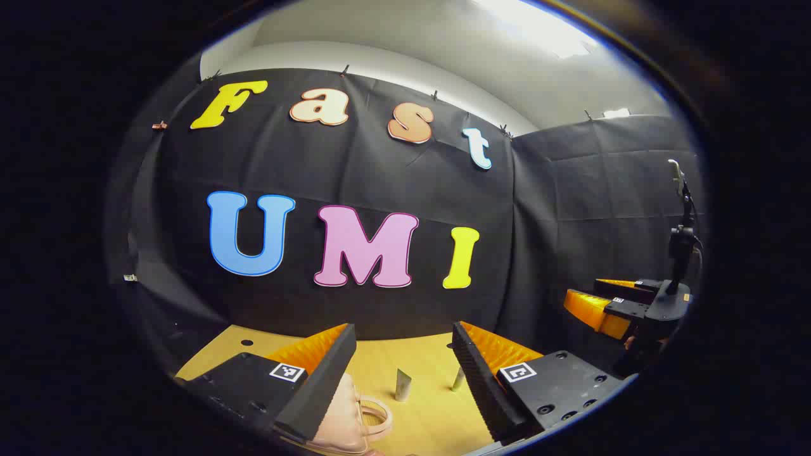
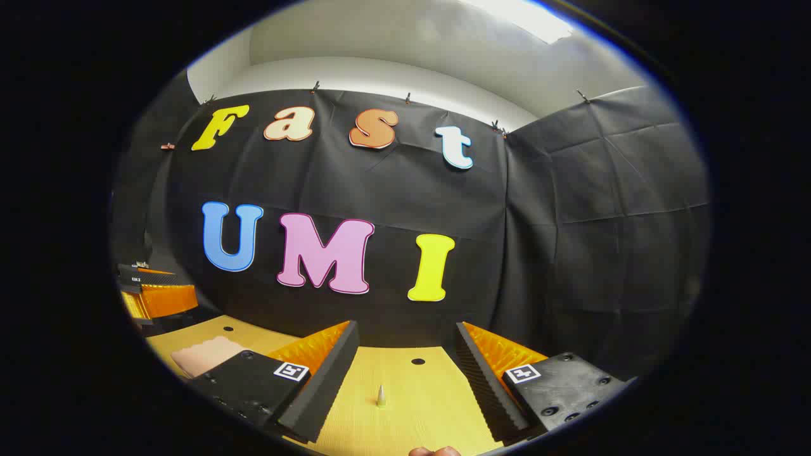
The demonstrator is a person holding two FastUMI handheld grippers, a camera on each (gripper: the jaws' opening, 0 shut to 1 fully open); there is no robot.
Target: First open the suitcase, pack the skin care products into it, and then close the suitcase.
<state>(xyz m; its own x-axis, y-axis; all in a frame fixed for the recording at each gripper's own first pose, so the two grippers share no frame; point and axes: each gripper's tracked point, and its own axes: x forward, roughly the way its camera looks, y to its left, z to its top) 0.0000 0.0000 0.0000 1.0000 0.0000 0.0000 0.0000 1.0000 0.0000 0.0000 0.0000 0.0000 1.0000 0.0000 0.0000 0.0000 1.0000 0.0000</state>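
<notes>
My left gripper (image 1: 404, 329) hangs open above the wooden table (image 1: 386, 358), nothing between its fingers. Below its left finger lies the pink suitcase (image 1: 342, 418), closed, its handle (image 1: 378, 415) pointing toward the middle. Two small silvery skin care tubes (image 1: 403, 385) (image 1: 459, 379) stand on the table just beyond it. My right gripper (image 2: 407, 326) is open too and holds nothing; in the left gripper view it shows off to the right (image 1: 602, 303). In the right gripper view a silvery tube tip (image 2: 381, 396) rises between the fingers, and the pink suitcase (image 2: 203, 354) lies at the left.
The black cloth wall closes off the table's far side and the right. Small dark holes (image 2: 418, 361) dot the tabletop. A camera stand (image 1: 681, 240) rises at the right. My left gripper (image 2: 152, 294) sits at the far left of the right gripper view. A fingertip (image 2: 434, 451) shows at the bottom edge.
</notes>
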